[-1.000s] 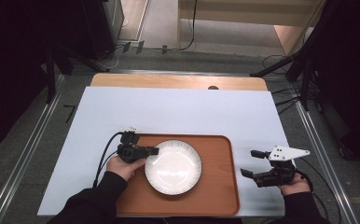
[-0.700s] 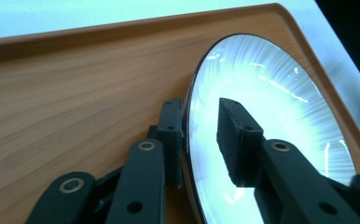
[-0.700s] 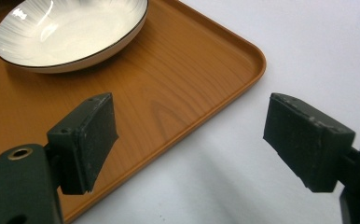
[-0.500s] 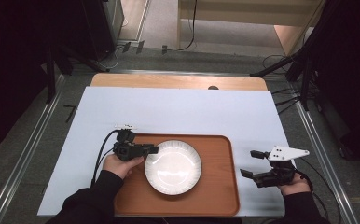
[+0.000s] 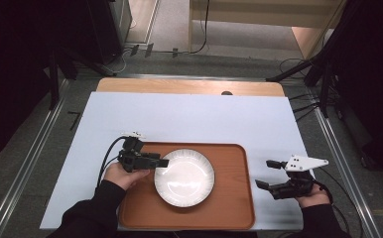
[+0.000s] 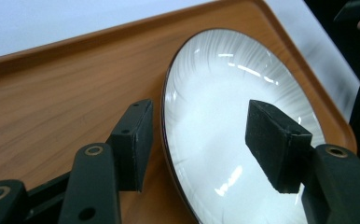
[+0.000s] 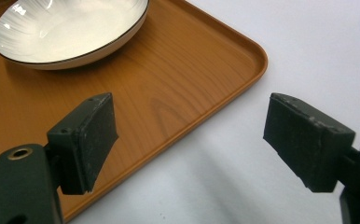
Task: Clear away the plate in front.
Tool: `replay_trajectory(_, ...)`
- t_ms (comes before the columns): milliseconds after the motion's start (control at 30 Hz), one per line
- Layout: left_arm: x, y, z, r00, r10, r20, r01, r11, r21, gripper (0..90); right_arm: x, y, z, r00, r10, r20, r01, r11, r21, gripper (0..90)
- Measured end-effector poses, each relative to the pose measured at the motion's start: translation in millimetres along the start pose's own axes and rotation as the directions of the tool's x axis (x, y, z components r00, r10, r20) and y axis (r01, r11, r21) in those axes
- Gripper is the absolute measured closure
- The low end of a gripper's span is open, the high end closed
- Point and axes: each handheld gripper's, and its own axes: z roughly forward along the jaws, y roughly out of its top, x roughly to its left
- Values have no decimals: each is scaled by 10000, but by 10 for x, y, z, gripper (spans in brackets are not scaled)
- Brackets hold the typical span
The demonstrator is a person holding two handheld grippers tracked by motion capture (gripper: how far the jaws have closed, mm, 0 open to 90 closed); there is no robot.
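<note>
Setting: a person sits at a table [image 5: 189, 116] covered in a pale sheet, with a two-jaw gripper in each hand.
Plate: a white plate [image 5: 184, 176] with a thin dark rim and fine ribbing lies flat on a brown wooden-look tray [image 5: 229, 198], left of the tray's middle, close to the person.
Left gripper: the left gripper [image 5: 160, 162] reaches in from the plate's left side, jaws wide apart and straddling the near rim, one over the tray and one over the plate's face; nothing is held.
Right gripper: the right gripper [image 5: 268, 173] hovers over the sheet just right of the tray, jaws wide, holding nothing.
Handling: the plate looks glazed, so probably stiff, smooth, slippery and breakable, with some weight. The rim is the likely place to pinch; a firm, level grip would seem needed.
Left gripper view: shows the jaws [image 6: 201, 140] either side of the rim, the shiny glaze and ribbing on the plate [image 6: 225, 93]; whether a jaw touches it is unclear.
Right gripper view: shows the tray's [image 7: 178, 93] raised rounded corner between its jaws [image 7: 190, 140], and the plate's [image 7: 71, 23] shallow bowl-like side.
High view: shows the layout and how far apart the hands are.
</note>
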Motion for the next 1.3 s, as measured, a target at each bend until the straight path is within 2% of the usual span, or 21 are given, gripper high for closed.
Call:
replay_trajectory(267, -19, -5, -26, 9991, 357, -237, -353, 9992, 160, 363, 0, -7, -5, 10000, -28, -13, 28, 10000, 37, 179)
replay_trajectory(400, -26, -20, -32, 9971, 560, -517, -540, 9978, 387, 348, 2, -4, 2, 10000, -46, -28, 46, 10000, 63, 179)
replay_trajectory(500, -36, -25, -42, 9941, 671, -848, -641, 9973, 366, 348, 2, -6, 0, 10000, -63, -24, 63, 10000, 69, 178)
replay_trajectory(700, -31, -35, -107, 9936, 753, -840, -738, 9970, 215, 337, 4, -12, -5, 10000, -32, -15, 32, 10000, 85, 178)
replay_trajectory(933, -9, -67, -206, 9897, 915, -1105, -890, 9957, 276, 329, 9, -10, 0, 10000, -85, -32, 86, 9999, 109, 178)
replay_trajectory(1167, -20, -107, -266, 9852, 1200, -1224, -1162, 9925, 378, 320, 15, -8, 0, 9999, -113, -25, 113, 9999, 114, 178)
replay_trajectory(1300, -14, -131, -308, 9805, 1356, -1422, -1298, 9903, 493, 317, 14, -11, 1, 9999, -116, -46, 116, 9999, 120, 178)
